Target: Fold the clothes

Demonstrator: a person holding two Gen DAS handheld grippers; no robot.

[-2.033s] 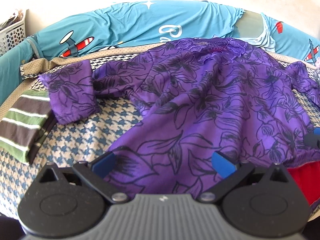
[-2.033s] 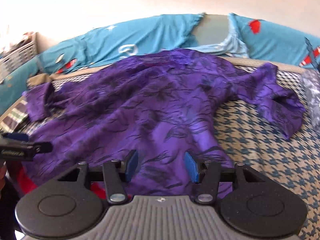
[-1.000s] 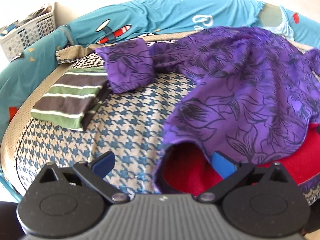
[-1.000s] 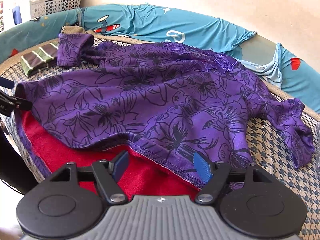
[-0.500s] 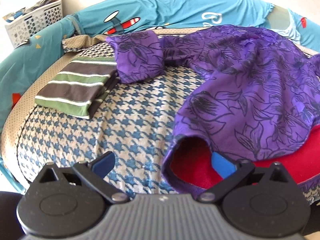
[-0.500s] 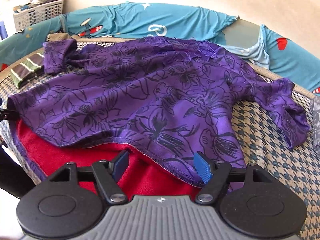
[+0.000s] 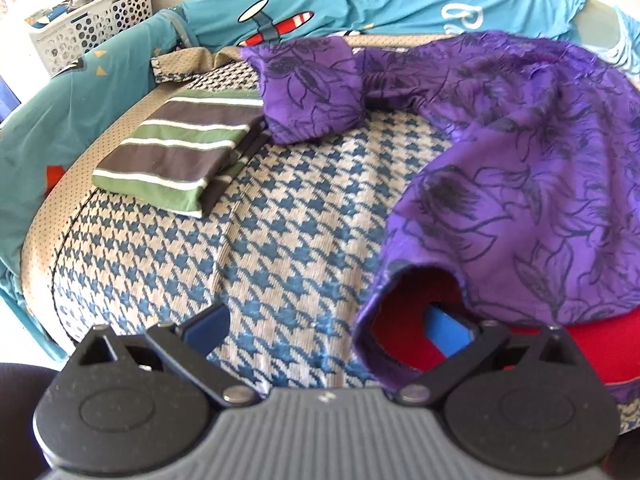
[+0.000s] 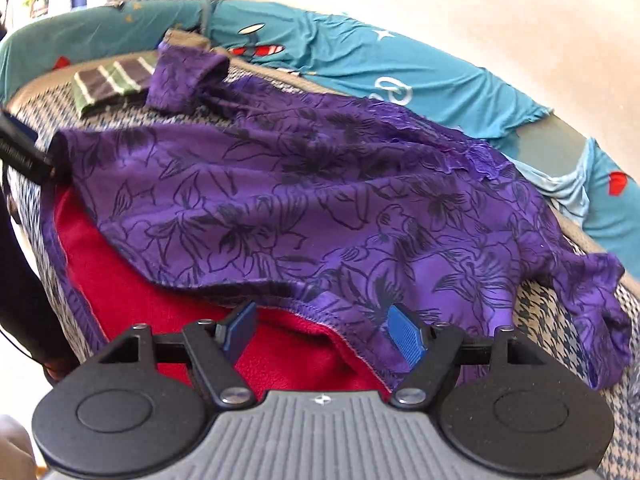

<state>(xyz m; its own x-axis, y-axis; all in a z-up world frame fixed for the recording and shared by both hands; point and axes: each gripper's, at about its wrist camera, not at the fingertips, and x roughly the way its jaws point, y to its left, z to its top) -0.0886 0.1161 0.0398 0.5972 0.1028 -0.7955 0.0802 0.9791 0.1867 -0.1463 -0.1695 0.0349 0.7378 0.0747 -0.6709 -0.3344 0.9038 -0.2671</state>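
A purple flowered top [image 7: 520,168] with a red lining [image 7: 404,328] lies spread on a houndstooth mattress [image 7: 280,232]. Its hem gapes open toward me. My left gripper [image 7: 328,324] is open at the hem's left corner, its right finger inside the opening over the red lining. My right gripper [image 8: 320,332] is open at the hem's middle [image 8: 316,304], over the red lining [image 8: 168,304]. The top [image 8: 320,208] stretches away to its lace neckline. The left gripper's fingers [image 8: 24,152] show at the far left of the right wrist view.
A folded green and brown striped garment [image 7: 176,152] lies left of the purple sleeve [image 7: 312,88]. Teal aeroplane-print bedding [image 7: 360,4] rings the mattress. A white laundry basket [image 7: 88,28] stands at the back left. The other sleeve [image 8: 592,312] lies to the right.
Both grippers have come closer to the hem. The left gripper's right finger now sits inside the hem opening. The right wrist view has swung so the top lies slanted.
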